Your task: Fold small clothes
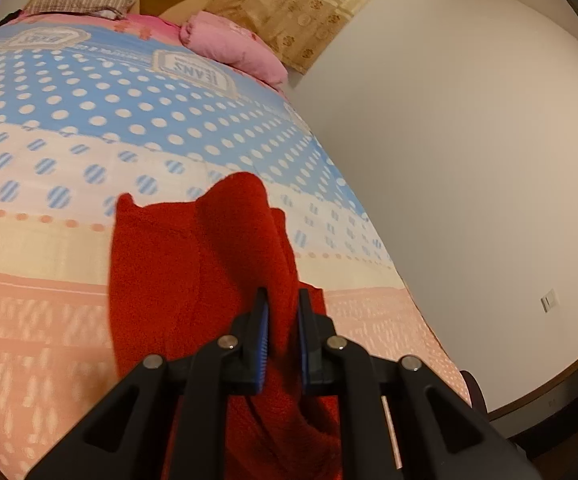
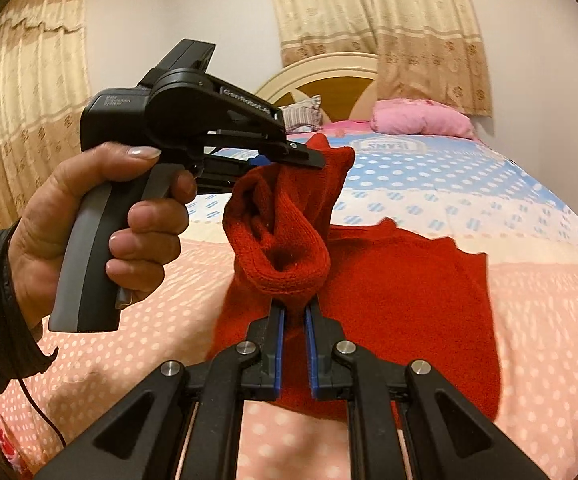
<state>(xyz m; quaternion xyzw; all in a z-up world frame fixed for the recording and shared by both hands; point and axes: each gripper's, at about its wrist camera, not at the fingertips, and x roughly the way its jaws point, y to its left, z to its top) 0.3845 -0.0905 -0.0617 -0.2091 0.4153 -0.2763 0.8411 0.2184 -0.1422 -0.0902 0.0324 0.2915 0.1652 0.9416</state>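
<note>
Between both grippers' jaws, the red knit garment [image 2: 389, 280] hangs pinched.

The red garment [image 2: 401, 280] is coarse ribbed knit wool, matt. The bed [image 1: 69, 280] wears smooth printed cotton cloth. Each tool, left [image 1: 282, 308] and right [image 2: 293, 312], is matt black plastic with shiny metal rivets.

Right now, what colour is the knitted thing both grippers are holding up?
Red. The knitted garment is plain red all over, clearest in the right wrist view.
</note>
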